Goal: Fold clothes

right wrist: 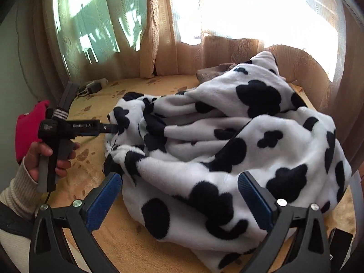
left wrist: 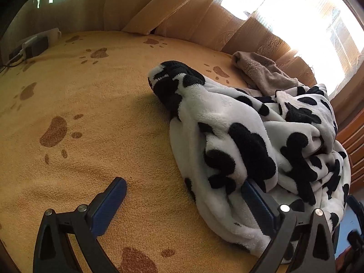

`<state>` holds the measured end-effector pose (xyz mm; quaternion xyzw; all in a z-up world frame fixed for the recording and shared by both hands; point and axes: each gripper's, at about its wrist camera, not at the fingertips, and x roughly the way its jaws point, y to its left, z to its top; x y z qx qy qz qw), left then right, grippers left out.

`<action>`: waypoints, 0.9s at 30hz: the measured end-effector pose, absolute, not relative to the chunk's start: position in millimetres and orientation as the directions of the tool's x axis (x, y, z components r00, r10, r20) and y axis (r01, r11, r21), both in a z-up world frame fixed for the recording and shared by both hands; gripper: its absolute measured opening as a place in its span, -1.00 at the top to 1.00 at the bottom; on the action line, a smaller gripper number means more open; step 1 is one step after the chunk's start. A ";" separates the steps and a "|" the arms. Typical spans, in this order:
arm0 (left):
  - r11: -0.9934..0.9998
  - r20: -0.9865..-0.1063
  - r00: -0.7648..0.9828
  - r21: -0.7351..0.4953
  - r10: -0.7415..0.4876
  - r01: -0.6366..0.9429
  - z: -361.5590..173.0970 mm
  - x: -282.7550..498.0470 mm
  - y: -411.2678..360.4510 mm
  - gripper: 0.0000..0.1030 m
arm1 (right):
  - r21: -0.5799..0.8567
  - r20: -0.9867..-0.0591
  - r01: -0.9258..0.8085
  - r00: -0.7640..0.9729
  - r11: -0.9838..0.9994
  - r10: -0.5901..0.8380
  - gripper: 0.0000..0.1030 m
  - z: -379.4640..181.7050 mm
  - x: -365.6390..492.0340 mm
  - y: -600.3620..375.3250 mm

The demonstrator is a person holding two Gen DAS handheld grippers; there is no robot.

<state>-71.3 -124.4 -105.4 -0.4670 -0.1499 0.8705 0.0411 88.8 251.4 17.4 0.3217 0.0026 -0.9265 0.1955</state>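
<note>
The fleece (left wrist: 261, 136), white with black cow patches, lies bunched on the bed (left wrist: 91, 113), ahead of and between my right jaws and against the right finger of my left ones. My left gripper (left wrist: 182, 204) stands wide open, holding nothing; its right finger is tucked under a fold. My right gripper (right wrist: 179, 195) is also wide open, empty, the heap just ahead. Beyond the fleece lies a beige cloth (left wrist: 261, 72), then curtains (left wrist: 182, 6).
</note>
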 end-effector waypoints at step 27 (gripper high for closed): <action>-0.992 -0.800 -0.600 -0.072 -0.006 0.106 -115.7 -66.2 -109.8 -0.99 | -0.106 -0.755 0.197 -0.654 -0.975 -0.050 -1.00 -23.6 -82.8 240.4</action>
